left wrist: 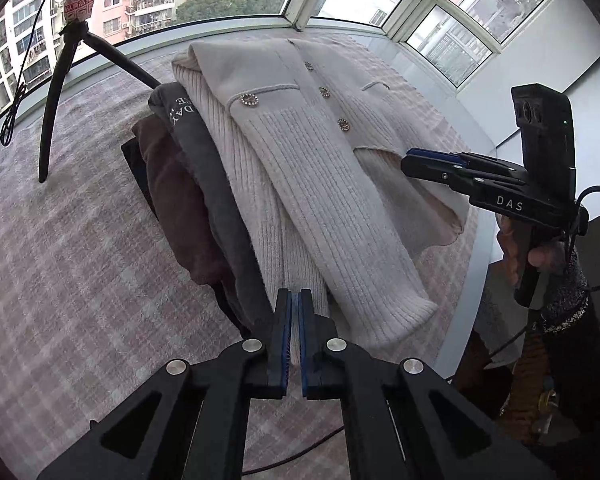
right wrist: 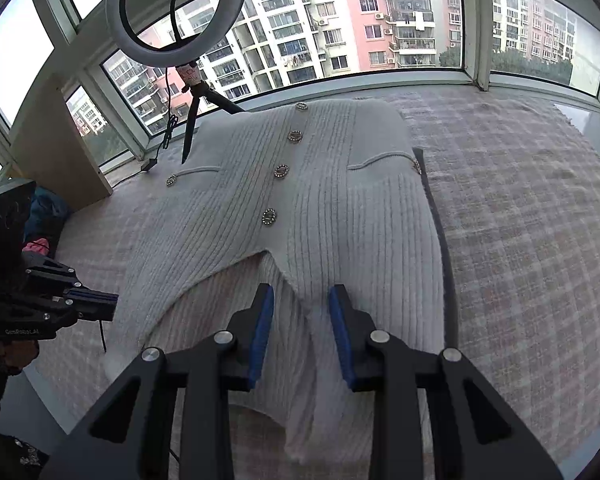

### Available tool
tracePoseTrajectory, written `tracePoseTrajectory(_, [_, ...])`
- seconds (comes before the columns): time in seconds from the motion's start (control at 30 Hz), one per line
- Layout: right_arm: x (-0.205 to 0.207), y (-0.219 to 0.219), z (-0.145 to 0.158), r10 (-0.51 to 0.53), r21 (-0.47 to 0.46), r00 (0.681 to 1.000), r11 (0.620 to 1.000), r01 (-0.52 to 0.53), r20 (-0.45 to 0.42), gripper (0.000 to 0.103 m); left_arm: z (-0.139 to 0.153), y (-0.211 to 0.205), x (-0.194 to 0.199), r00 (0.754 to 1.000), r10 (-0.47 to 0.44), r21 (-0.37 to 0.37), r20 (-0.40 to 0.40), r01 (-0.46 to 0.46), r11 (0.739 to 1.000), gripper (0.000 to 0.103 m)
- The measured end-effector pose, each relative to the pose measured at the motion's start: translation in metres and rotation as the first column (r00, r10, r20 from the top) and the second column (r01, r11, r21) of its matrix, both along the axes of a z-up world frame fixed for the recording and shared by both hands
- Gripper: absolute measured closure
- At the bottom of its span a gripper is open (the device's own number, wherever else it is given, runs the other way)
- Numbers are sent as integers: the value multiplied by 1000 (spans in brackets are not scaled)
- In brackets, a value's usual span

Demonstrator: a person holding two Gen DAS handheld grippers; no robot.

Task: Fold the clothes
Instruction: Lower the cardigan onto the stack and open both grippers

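A cream ribbed cardigan (left wrist: 300, 152) with jewelled buttons lies on top of a pile of folded clothes: a grey garment (left wrist: 204, 152) and a brown one (left wrist: 172, 184) show under its left side. The cardigan also fills the right wrist view (right wrist: 332, 208), with one sleeve folded over its front. My left gripper (left wrist: 296, 300) is shut and empty at the near edge of the pile. My right gripper (right wrist: 300, 296) is open just above the cardigan's sleeve; in the left wrist view it (left wrist: 410, 160) comes in from the right at the cardigan's hem.
The pile rests on a pink checked cloth (left wrist: 68, 264) over a window-side platform. A ring light on a black tripod (right wrist: 192, 112) stands behind the pile by the windows. A wooden board (right wrist: 56, 140) leans at the far left. The platform's edge (left wrist: 472, 264) runs along the right.
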State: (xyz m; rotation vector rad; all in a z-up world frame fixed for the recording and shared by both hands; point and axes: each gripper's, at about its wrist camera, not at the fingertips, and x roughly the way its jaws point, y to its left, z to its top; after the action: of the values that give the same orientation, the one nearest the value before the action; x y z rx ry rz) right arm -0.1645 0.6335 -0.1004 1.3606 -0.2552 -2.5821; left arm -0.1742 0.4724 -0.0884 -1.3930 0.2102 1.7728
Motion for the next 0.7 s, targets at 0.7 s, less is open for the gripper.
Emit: tracePoseTrajectory(0.7, [20, 15, 23, -44, -23, 996, 999, 42, -76, 67, 59, 3, -22, 998, 64, 276, 14, -65, 959, 57])
